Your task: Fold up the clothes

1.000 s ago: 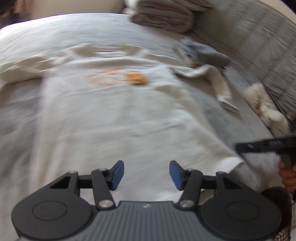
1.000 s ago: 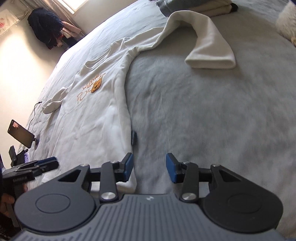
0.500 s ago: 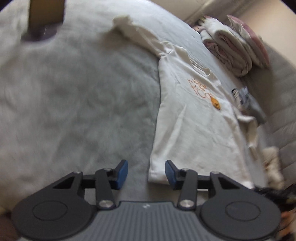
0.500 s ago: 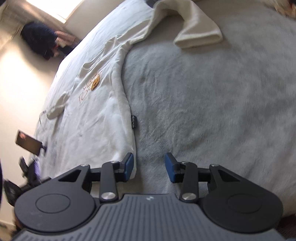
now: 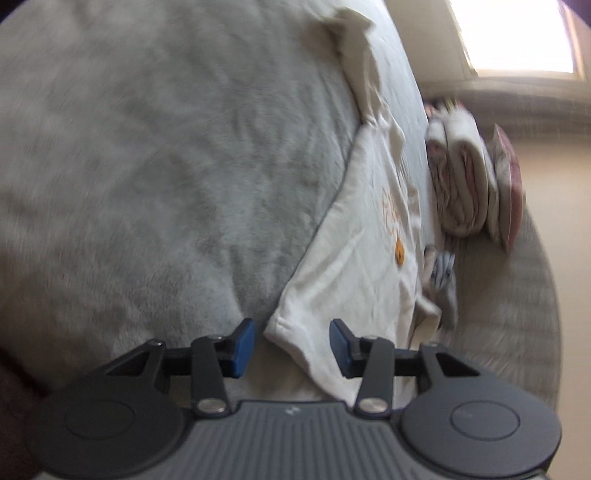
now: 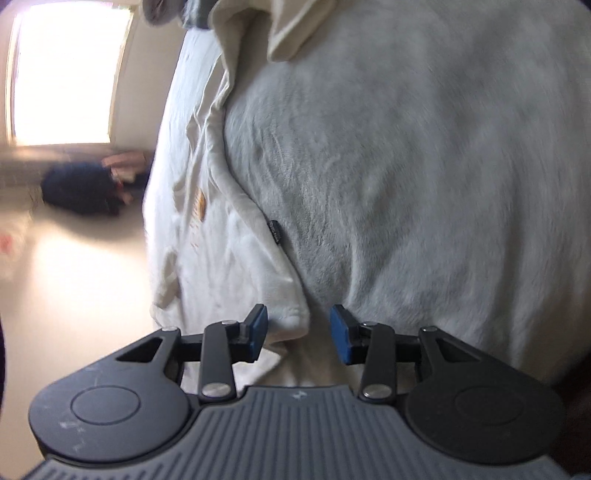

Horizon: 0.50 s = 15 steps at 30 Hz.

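Lying flat on the grey bed cover (image 5: 155, 177), the soft, light cream sweatshirt (image 5: 354, 266) offers hem corners to the left gripper (image 5: 291, 341) and right gripper (image 6: 298, 330), jaws apart.

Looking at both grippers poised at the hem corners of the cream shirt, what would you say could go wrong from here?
1. The left gripper and right gripper are open around the hem corners of the cream shirt; closing could pinch the fluffy grey blanket too.
2. Each corner sits off-centre between the pads, so a grip may catch only the edge and slip.
3. One sleeve lies bunched and may drag unevenly.
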Tool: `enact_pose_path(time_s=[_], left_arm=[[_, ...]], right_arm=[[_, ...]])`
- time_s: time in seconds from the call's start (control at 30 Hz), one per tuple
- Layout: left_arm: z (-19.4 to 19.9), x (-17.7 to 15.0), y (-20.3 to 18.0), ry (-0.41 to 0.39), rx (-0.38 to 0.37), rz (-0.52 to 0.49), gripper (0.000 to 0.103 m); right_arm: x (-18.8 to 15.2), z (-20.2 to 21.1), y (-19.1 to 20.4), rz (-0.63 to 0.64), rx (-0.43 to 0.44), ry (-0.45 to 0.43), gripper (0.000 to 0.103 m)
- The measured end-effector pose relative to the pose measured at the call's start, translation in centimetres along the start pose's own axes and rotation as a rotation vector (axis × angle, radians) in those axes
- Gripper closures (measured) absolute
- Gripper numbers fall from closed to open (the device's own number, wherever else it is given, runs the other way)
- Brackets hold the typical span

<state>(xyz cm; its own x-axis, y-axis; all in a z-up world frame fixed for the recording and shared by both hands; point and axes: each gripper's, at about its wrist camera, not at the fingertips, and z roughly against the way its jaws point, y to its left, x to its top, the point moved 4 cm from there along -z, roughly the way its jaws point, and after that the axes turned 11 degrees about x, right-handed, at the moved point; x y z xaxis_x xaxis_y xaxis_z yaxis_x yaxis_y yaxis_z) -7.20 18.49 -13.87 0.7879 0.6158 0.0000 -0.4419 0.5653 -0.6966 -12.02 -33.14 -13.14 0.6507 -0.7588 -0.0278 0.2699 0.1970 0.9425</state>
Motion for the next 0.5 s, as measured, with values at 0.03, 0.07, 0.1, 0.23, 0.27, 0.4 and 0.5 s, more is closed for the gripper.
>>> enact_pose_path(time_s=[0.03,0.07,0.1,0.23,0.27,0.4,0.5], left_arm=[[-0.1,-0.1,0.1,-0.008,-0.003,0.021,0.06],[-0.2,-0.2,0.0,-0.016,-0.001,0.032,0.062],[-0.3,-0.3,-0.2,-0.024,0.002,0.04,0.064],[-0.7,-0.4,-0.8,-0.054,0.039,0.037,0.079],[-0.9,-0.4,-0.9,-0.06,0.051,0.028,0.088],[-0.9,-0.3,-1.0,-0.087,0.065,0.013,0.094],[0.0,-0.2,-1.1,-0.117,0.054,0.004,0.095]], right_arm=[[0.0,0.1,-0.3,-0.029,0.02,-0.013,0.061],[-0.1,0.1,-0.5,-0.058,0.04,-0.026,0.061],[-0.1,0.2,-0.8,-0.086,0.059,-0.039,0.061],[-0.3,0.4,-0.5,-0.102,0.085,-0.083,0.066],[-0.3,0.4,-0.3,-0.097,0.088,-0.093,0.069],[-0.5,0.6,0.4,-0.079,0.096,-0.133,0.075],[-0.6,0.7,0.9,-0.065,0.102,-0.163,0.088]])
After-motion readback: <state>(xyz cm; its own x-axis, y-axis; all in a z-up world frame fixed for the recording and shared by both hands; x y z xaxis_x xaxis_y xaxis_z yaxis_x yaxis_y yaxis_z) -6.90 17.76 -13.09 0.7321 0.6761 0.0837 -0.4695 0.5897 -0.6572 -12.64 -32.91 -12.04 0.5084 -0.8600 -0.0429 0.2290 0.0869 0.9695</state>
